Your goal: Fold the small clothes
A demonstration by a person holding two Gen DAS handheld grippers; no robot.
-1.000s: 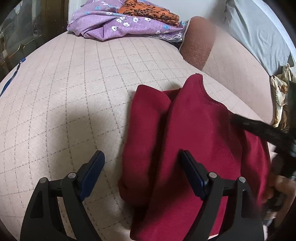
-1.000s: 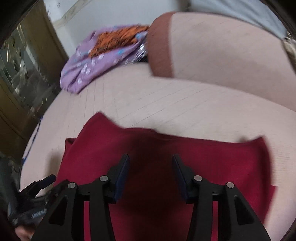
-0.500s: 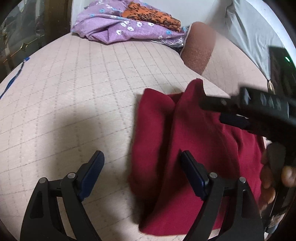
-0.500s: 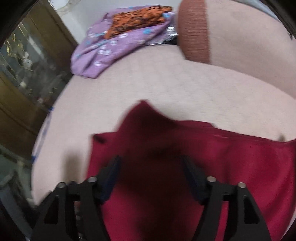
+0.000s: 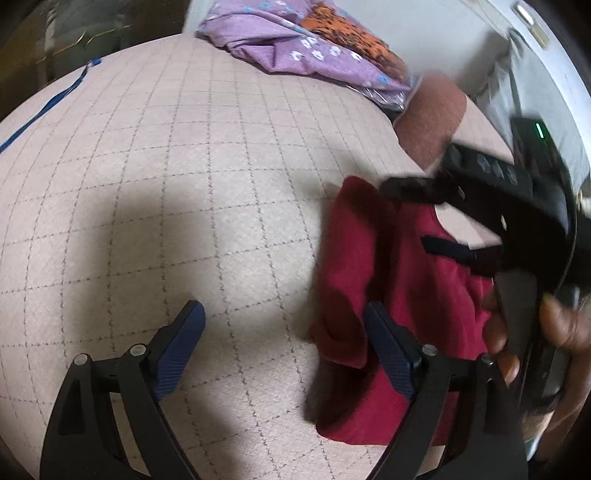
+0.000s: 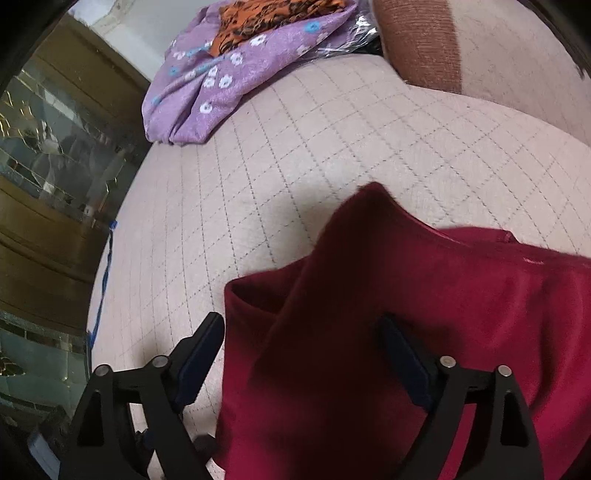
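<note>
A dark red garment point(image 5: 406, 295) lies folded lengthwise on the quilted beige bed cover point(image 5: 221, 184). My left gripper point(image 5: 282, 332) hovers at the garment's left edge, open, jaws still opening a little. Its left finger is over bare cover, its right finger over the red cloth, and nothing is gripped. My right gripper point(image 6: 303, 343) hangs over the red garment point(image 6: 424, 314) with jaws opening. The garment's left fold lies below, between the fingers, and the pads do not press on it. In the left wrist view the right gripper point(image 5: 436, 218) shows above the garment's top, held by a hand point(image 5: 554, 325).
A purple flowered cloth point(image 6: 229, 74) with an orange patterned piece point(image 6: 266, 18) on it lies at the far end of the bed. A brown-ended bolster point(image 6: 421, 40) sits to its right. A wooden glass-fronted cabinet point(image 6: 48, 166) stands past the bed's left edge, where a blue strap point(image 6: 103, 280) hangs.
The right gripper's jaws have spread wide and it has slid left over the garment. The left gripper has shifted left, off the red cloth onto its edge.
</note>
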